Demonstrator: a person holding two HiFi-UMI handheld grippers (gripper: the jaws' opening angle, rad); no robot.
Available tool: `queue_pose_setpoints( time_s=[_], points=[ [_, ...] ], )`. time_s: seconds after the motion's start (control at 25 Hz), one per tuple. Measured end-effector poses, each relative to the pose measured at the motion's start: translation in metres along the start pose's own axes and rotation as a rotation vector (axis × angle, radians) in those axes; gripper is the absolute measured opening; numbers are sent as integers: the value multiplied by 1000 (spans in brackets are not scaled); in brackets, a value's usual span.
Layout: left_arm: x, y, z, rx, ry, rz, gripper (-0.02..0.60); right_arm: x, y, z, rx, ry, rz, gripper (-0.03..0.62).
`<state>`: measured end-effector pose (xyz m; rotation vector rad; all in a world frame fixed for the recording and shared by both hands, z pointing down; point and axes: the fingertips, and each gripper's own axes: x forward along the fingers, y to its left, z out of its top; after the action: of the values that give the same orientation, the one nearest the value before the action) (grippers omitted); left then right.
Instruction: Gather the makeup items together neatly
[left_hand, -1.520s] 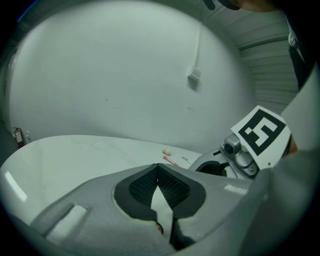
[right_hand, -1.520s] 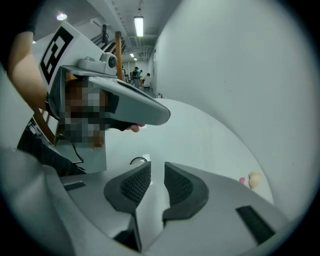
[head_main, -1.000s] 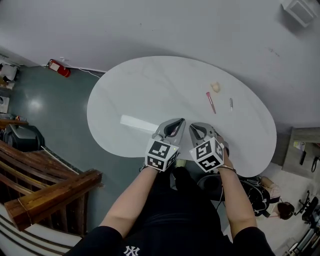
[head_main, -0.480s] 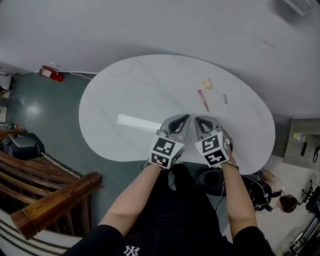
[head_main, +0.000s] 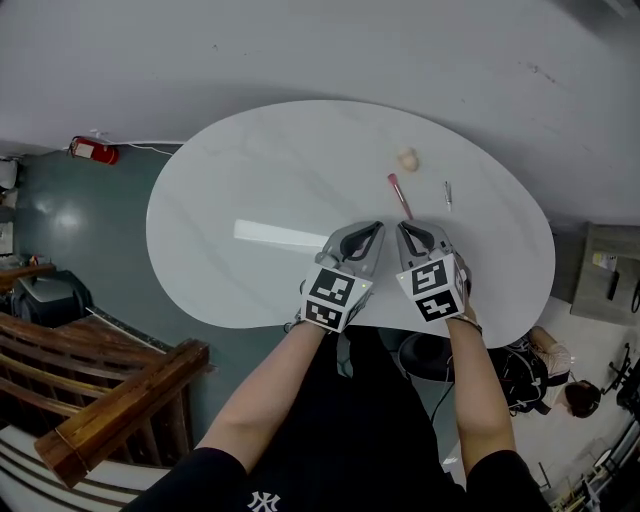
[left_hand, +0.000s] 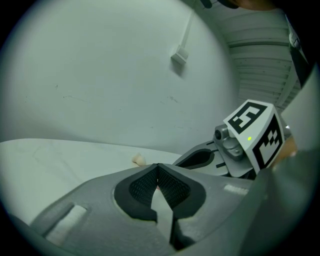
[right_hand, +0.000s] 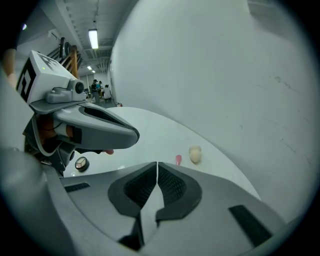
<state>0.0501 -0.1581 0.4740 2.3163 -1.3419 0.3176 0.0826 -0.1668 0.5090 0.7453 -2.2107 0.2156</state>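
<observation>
- The left gripper (head_main: 376, 228) has its jaws pressed together with nothing between the pads. It hangs over the middle of the tabletop (head_main: 230, 190) and points toward the far edge.
- The right gripper (head_main: 404, 228), just beside it, is likewise closed and empty.
- The makeup items lie ahead of both, toward the far right edge. A beige sponge (head_main: 406, 158) sits nearest that edge, and a pink stick (head_main: 398, 195) lies just on its near side. A slim silver piece (head_main: 447, 195) lies to the right of the stick, apart from it.
- The right gripper view shows what looks like a small round compact (right_hand: 81, 163) on the tabletop below the left gripper. The head view hides it.
- The sponge looks soft and very light, so a gentle pinch across its body should do. A hard squeeze would only squash it.
- The stick and the silver piece look stiff, thin and light, and likely to roll or skid on the smooth top. Each is best taken across its middle with the jaws square to its length, or nudged sideways.
</observation>
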Motion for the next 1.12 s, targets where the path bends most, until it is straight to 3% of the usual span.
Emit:
queue_pose_setpoints(
  time_s=[0.4,0.92,1.12],
  points=[
    [24,9,-19,-19,38,-3,8,38,-30,-40,109,86,-27,78],
    [35,17,-32,-33,55,13,8,75,-43,-70,192,162,-35,80],
    [33,16,-35,-33,59,20,8,77,-41,-79,230,170,-36,46]
  ],
)
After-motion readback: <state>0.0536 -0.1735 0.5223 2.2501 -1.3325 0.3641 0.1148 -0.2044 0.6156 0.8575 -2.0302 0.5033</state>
